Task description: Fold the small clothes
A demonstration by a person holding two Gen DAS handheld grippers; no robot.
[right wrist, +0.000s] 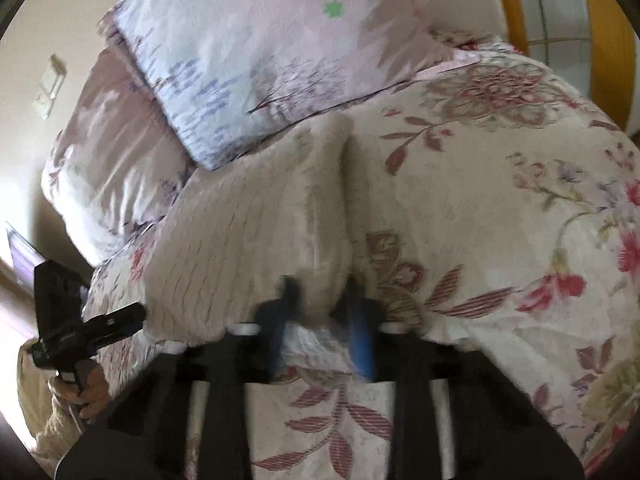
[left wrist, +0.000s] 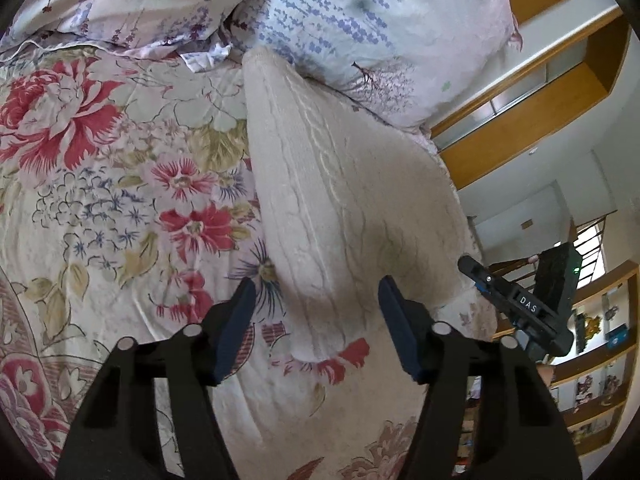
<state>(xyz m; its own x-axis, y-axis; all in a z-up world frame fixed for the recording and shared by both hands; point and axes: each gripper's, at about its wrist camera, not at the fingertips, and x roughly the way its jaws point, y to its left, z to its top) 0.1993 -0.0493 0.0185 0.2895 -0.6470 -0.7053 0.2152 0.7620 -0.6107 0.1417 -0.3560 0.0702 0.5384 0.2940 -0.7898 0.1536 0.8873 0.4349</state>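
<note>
Cream cable-knit garment [left wrist: 344, 200]. Bedspread [left wrist: 100, 184] off-white with red, pink and blue flowers, olive leaves. Pillows [left wrist: 360, 12] pale pink-white with lavender-blue sprigs, one green flower. Grippers black, pads [left wrist: 236, 332] dark blue.

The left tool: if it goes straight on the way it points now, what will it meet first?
Most likely the cream knitted garment; its near end lies between the left tool's open fingers. Depth is uncertain.

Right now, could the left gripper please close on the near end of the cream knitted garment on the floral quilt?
Probably yes: the left gripper stands open astride the cream knitted garment, with nothing lying between.
</note>
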